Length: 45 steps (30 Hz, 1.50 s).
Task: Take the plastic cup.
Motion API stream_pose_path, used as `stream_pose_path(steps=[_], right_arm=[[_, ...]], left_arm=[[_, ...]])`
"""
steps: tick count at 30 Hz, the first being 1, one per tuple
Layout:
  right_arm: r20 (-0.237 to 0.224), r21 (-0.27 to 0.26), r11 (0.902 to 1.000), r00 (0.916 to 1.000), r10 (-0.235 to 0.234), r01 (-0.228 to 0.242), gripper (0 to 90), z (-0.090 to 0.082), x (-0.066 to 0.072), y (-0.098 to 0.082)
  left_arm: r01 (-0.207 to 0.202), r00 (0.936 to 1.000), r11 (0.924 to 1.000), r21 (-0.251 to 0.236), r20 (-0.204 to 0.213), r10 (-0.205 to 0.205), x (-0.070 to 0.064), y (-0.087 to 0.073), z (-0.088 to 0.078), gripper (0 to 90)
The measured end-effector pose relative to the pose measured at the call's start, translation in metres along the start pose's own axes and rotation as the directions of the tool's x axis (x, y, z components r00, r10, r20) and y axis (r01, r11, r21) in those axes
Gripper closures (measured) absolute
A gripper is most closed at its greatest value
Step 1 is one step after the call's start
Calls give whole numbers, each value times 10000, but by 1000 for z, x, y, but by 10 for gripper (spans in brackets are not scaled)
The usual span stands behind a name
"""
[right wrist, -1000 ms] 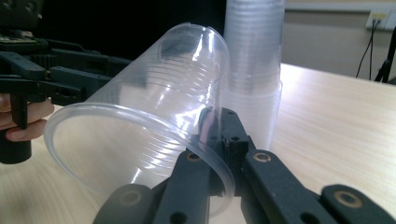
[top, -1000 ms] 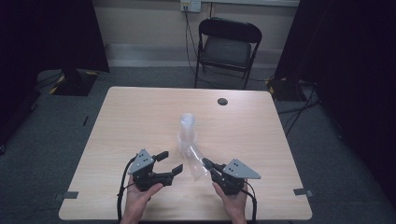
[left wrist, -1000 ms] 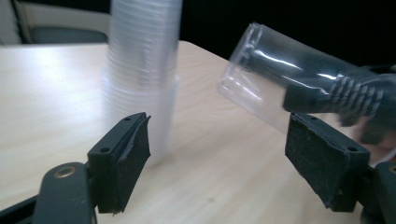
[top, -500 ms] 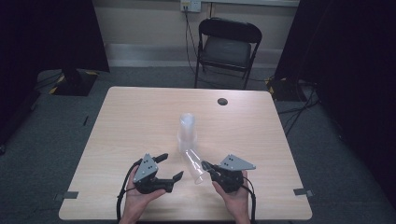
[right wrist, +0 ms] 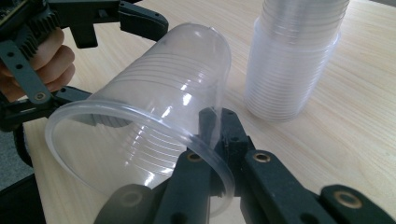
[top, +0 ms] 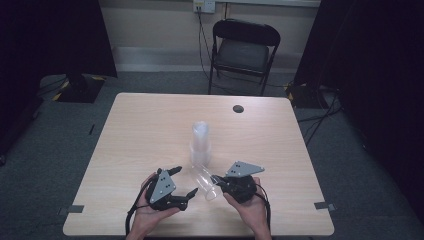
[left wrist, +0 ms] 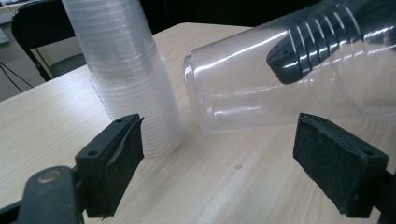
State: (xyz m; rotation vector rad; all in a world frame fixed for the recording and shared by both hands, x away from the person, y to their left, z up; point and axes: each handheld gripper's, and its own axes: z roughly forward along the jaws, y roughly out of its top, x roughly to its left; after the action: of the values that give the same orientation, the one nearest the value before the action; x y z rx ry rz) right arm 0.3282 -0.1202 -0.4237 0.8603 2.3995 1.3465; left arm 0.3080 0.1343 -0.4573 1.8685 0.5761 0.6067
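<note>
Item: single clear cup (top: 204,181), plastic, lying tilted on its side low over the table (top: 150,125). Long axis runs from the rim, at the right gripper (top: 220,181), out toward the base, which points away from that gripper and up toward the stack. In the right gripper view the cup (right wrist: 154,121) sits directly ahead of the jaws, rim nearest, base farthest.

Item: right gripper. Jaws clenched on the rim wall of the cup, one jaw inside the mouth and one outside, as the right gripper view shows. It alone carries the cup. Nearest hand to the cup: the right.

Item: left gripper (top: 181,182). Jaws spread wide, having just been opening, with nothing pressed between the pads. In the left gripper view the cup (left wrist: 252,88) lies ahead and slightly to the right of the jaws, crosswise to them, its base end toward the middle of the view; one jaw of the right gripper shows through the clear wall. The pads stand clear of the cup on both sides.

Item: stack of cups (top: 200,142), upright, mouths down, standing on the table just beyond both grippers. In the left gripper view the stack (left wrist: 130,84) is ahead and to the left, just beside the base of the single cup; whether the two touch cannot be told.

Judgement: the coming move turns on the cup's base end lying between the left gripper and the stack, with the right gripper controlling its direction.
</note>
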Motion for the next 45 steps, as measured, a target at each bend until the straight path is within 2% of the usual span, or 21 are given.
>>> stream_pose_path(steps=[3,6,9,13,15,19,25,26,28,29,31,34,35,36,37,38,41,45], right_arm=[[-64,16,10000,10000,25,-25,899,-1,0,1],[-197,84,10000,9998,-1,2,899,-1,1,4],[-233,190,9998,9997,-42,46,899,0,1,6],[-337,515,9987,9994,-43,60,900,3,2,9],[-357,641,9979,9993,-60,83,899,4,2,10],[-446,992,9950,9990,-27,71,900,6,2,12],[-489,1211,9926,9988,99,-40,900,8,1,15],[-504,1249,9922,9987,122,-58,900,8,1,15],[-535,1346,9909,9985,144,-71,900,8,0,17],[-560,1399,9901,9983,181,-101,900,9,0,17],[-575,1474,9890,9981,204,-117,900,10,-1,18],[-541,1633,9864,9981,292,-200,900,11,-1,19],[-627,1731,9847,9976,288,-175,900,11,-2,21],[-666,1816,9832,9974,281,-156,900,12,-2,22],[-666,1816,9832,9974,281,-156,900,12,-2,22],[-688,2039,9789,9972,278,-132,900,13,-2,24],[-744,2236,9746,9968,285,-111,899,15,-1,26],[-807,2317,9727,9961,352,-156,899,17,-2,27]], left_arm=[[-111,9999,9999,97,-41,111,0,0,1,158],[-538,9984,9983,240,-175,543,-3,-1,3,157],[-642,9978,9976,250,-170,646,-4,-1,4,155],[-1075,9937,9935,386,-277,1086,-6,-1,6,154],[-1150,9930,9926,392,-240,1159,-6,-1,6,151],[-1582,9867,9865,429,-299,1596,-8,-1,6,152],[-1887,9813,9815,317,-333,1897,-10,1,6,150],[-2086,9769,9776,276,-408,2096,-11,1,6,149],[-2200,9745,9750,310,-386,2211,-12,1,6,151],[-2176,9753,9758,229,-349,2183,-13,1,6,152],[-2480,9679,9686,163,-380,2484,-14,1,6,151],[-2623,9642,9648,176,-365,2628,-15,1,7,150],[-2812,9593,9596,7,-252,2811,-18,1,8,151],[-2975,9543,9547,30,-283,2975,-19,0,9,151],[-2975,9543,9547,30,-283,2975,-19,0,9,140],[-3164,9481,9484,196,-274,3169,-21,0,10,131],[-3112,9496,9502,155,-342,3115,-22,0,12,116],[-3299,9430,9438,200,-405,3304,-23,0,13,115]])
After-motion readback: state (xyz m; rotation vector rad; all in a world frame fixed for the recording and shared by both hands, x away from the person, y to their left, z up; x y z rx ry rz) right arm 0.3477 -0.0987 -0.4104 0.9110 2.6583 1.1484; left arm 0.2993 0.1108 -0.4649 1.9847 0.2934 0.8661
